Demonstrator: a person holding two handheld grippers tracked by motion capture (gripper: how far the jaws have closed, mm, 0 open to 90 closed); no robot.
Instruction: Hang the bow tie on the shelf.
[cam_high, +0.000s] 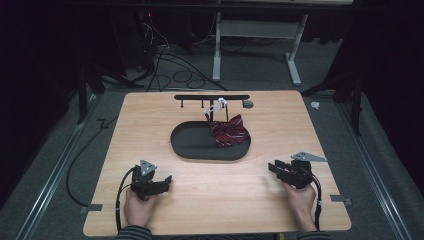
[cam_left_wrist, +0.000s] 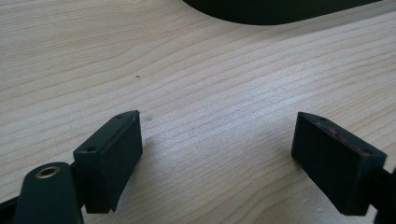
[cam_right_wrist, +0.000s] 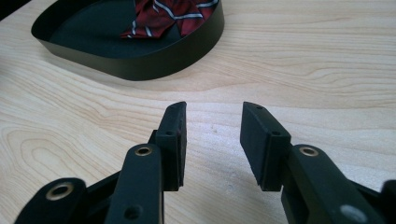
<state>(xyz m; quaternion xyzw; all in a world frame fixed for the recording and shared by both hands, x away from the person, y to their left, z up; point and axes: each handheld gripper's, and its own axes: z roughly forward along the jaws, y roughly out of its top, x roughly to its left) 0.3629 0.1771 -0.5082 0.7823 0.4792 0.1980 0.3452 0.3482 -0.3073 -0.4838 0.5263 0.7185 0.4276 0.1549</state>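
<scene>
A dark red striped bow tie (cam_high: 229, 131) lies in the right end of a black oval tray (cam_high: 192, 145) at the table's middle; its strap hangs from a hook on a black rack (cam_high: 212, 97) behind the tray. The tie (cam_right_wrist: 173, 16) and tray (cam_right_wrist: 140, 60) lie ahead in the right gripper view. My left gripper (cam_high: 167, 181) rests low on the table at the front left, jaws wide open with nothing between them (cam_left_wrist: 217, 149). My right gripper (cam_high: 272, 167) sits at the front right, pointing toward the tray, jaws partly open and empty (cam_right_wrist: 212, 123).
The wooden table (cam_high: 215, 200) has bare surface between the grippers and the tray. A small grey disc (cam_high: 248, 104) lies by the rack's right end. Cables and a desk frame (cam_high: 257, 30) stand on the floor beyond the table.
</scene>
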